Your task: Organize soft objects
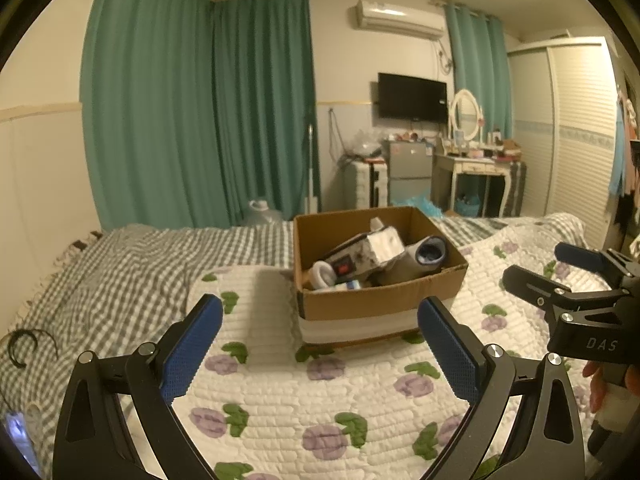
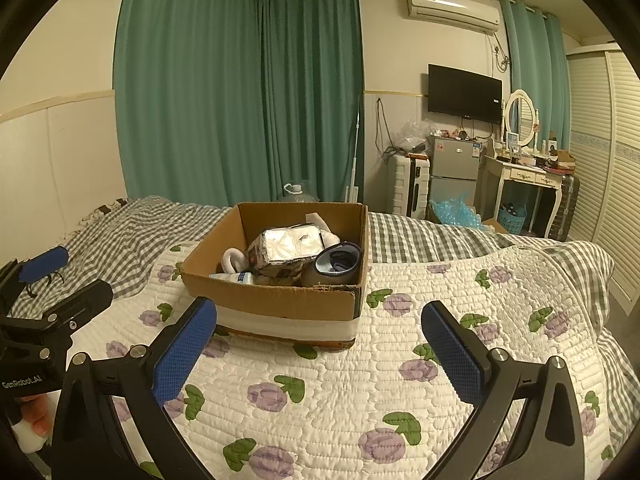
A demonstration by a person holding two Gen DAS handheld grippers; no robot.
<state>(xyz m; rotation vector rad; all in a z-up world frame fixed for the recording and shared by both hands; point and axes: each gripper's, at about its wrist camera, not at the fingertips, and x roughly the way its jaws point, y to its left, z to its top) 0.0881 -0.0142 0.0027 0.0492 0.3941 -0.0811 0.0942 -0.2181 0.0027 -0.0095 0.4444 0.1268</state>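
L gripper [image 1: 320,328] hovers over the floral quilt [image 1: 320,400] w/ jaws spread wide, holding nothing. Cardboard box [image 1: 380,300] sits mid-bed on the quilt, just ahead of both grippers, already holding soft stuff: a white plush [image 2: 234,258], a silver-topped pouch [image 2: 288,248] and a rolled grey-blue item [image 2: 338,264]. R gripper [image 2: 318,332] likewise wide open & empty, near the box front.

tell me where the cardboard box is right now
The cardboard box sits on the floral quilt in the middle of the bed, straight ahead of both open grippers in each wrist view, with the green curtains behind it.
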